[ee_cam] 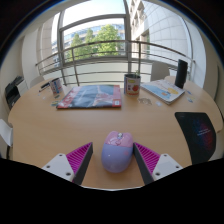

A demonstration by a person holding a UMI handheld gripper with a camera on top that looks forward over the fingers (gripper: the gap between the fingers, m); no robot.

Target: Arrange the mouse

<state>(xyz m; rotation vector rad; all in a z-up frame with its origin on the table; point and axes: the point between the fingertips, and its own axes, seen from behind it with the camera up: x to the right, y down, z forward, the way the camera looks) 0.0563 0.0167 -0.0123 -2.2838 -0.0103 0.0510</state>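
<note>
A lilac computer mouse (117,151) lies on the wooden table (50,125), between my two fingers. My gripper (113,158) is open: the magenta pads (80,157) stand to either side of the mouse with a gap of table showing on each side. The mouse rests on the table on its own, its nose pointing away from me. A black mouse pad (197,133) lies to the right, beyond the right finger.
Beyond the mouse lie a colourful magazine (90,96), a mug (132,83) and an open booklet (162,91). A dark speaker (181,72) stands at the far right, a black object (13,93) at the far left. A railing and window run behind the table.
</note>
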